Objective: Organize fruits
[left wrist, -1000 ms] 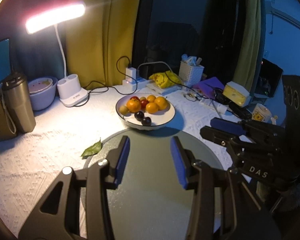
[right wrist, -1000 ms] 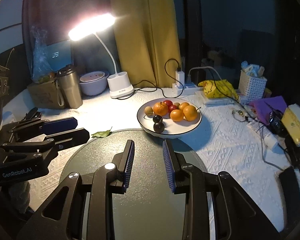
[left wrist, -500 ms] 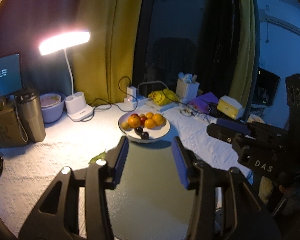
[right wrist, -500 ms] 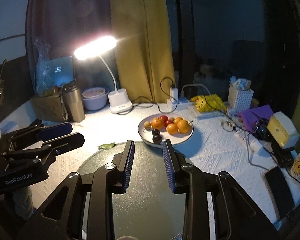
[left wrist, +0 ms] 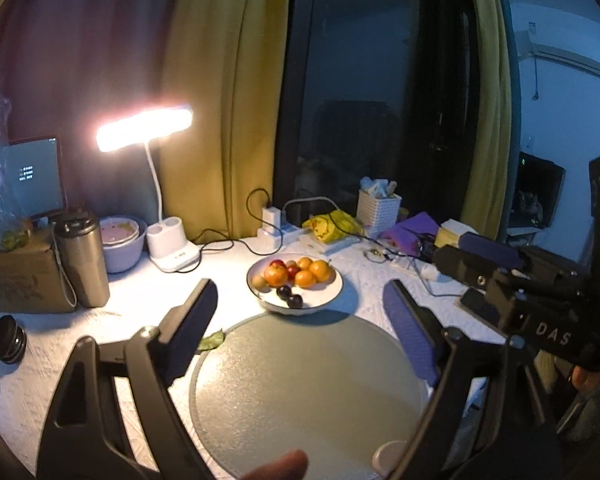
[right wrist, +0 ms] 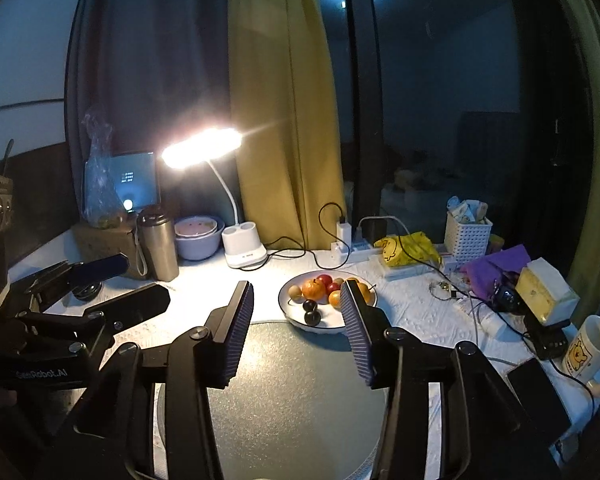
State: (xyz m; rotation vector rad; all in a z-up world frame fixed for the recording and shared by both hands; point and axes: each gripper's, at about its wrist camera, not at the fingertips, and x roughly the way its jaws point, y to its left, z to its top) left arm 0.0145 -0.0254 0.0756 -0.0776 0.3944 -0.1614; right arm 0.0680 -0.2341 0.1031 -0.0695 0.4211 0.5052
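Observation:
A white bowl [left wrist: 332, 294] holds oranges [left wrist: 312, 274], small red fruits, a brownish fruit and two dark plums [left wrist: 290, 296]. It also shows in the right wrist view [right wrist: 286, 304]. In front of it lies a round frosted glass plate [left wrist: 300, 384], bare on top. My left gripper [left wrist: 300, 328] is wide open and empty above the plate, well short of the bowl. My right gripper [right wrist: 298, 328] is open and empty, also above the plate [right wrist: 284, 400]. Each gripper shows in the other's view, the right one [left wrist: 500, 276] and the left one [right wrist: 100, 288].
A lit desk lamp [left wrist: 168, 248], a steel tumbler [left wrist: 82, 262], a lilac bowl [left wrist: 122, 240] and a cardboard box stand at the back left. A leaf [left wrist: 210, 340] lies by the plate. Cables, a white basket [right wrist: 468, 236], a mug [right wrist: 588, 350] and a phone crowd the right.
Both grippers have pulled back and risen, so the bowl looks smaller and farther. Both sets of jaws have opened wider, the left most of all.

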